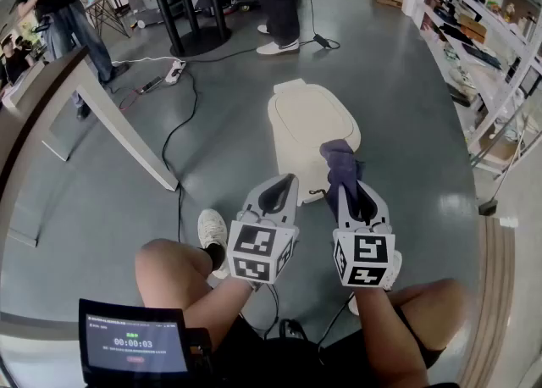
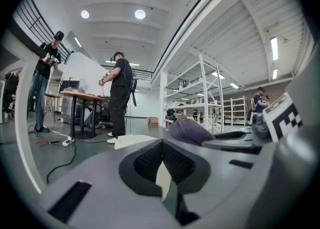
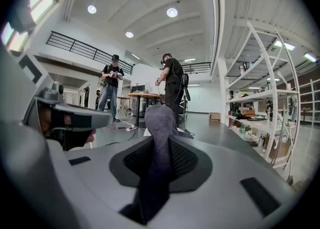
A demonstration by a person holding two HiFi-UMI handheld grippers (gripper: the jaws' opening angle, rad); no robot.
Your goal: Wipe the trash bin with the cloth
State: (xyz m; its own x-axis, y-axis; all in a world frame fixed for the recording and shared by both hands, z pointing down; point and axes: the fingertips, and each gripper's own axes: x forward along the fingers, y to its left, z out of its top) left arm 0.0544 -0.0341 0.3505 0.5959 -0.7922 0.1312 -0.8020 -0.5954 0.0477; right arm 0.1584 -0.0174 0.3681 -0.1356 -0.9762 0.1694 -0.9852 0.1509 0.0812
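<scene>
Head view puts the bin [image 1: 303, 119] on the floor just ahead of both claws. Your right claw [image 1: 344, 186] grips the cloth [image 1: 339, 157], and your left claw [image 1: 290, 179] is closed on nothing. Wiping looks barely begun, with nearly all the bin left.

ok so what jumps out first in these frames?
The purple cloth grabs the eye first, pinched in the right tongs and sticking up at the near end of the cream trash bin in the middle of the head view. Just to its left, the left tongs are shut with nothing in them.
</scene>
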